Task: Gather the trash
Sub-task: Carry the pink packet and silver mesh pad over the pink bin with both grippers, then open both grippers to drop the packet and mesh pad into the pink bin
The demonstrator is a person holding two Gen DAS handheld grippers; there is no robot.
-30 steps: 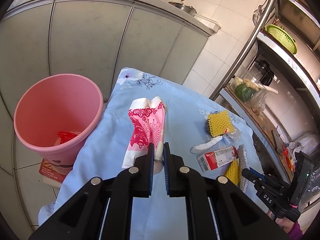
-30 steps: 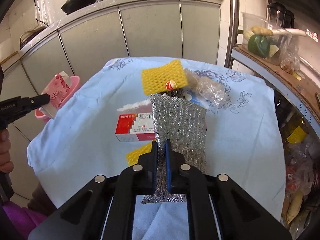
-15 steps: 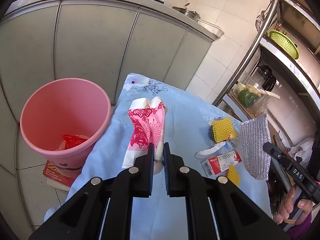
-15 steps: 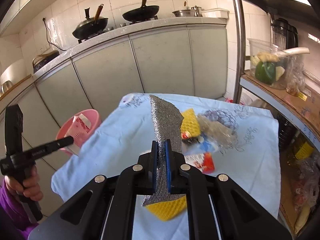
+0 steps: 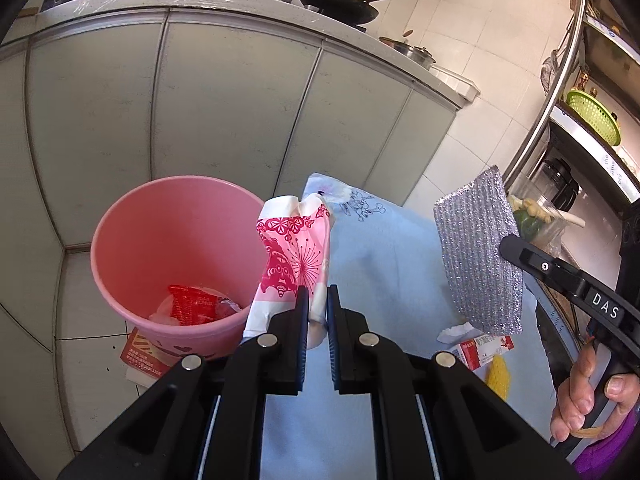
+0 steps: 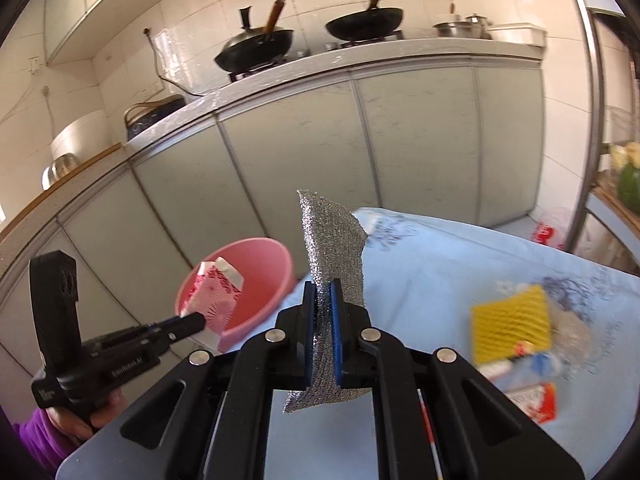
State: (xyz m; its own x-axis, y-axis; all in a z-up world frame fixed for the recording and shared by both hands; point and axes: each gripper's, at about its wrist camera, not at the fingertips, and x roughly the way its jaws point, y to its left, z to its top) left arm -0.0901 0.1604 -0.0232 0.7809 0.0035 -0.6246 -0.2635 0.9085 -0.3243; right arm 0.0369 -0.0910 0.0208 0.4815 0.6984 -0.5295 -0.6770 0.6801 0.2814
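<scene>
A table under a pale blue cloth (image 5: 384, 248) stands before grey kitchen cabinets (image 6: 420, 136), with black woks (image 6: 256, 46) on the counter above. Beside the table's far-left corner sits a pink bucket (image 5: 132, 216), on the floor, already holding a red wrapper (image 5: 190, 304) and some pale scraps.

The left gripper (image 5: 317, 312) has its jaws nearly together, clamped on a pink-and-white paper carton (image 5: 294, 256) that stands up from the fingers, held above the table edge just beside the bucket's rim. In the right wrist view the same carton (image 6: 218, 288) appears in front of the bucket's mouth.

The right gripper (image 6: 324, 312) is pinched tight on a silver glittery scouring pad (image 6: 334, 248), which sticks up past the fingertips and hangs out below them, lifted clear of the cloth. The left wrist view shows the pad (image 5: 480, 256) in the air over the table.

Left on the cloth lie a yellow foam net (image 6: 512, 326), a crumpled clear plastic bag (image 6: 576, 332) touching it, and a small red-and-white box (image 6: 532, 400); the motion blur here makes finer detail hard to tell.
</scene>
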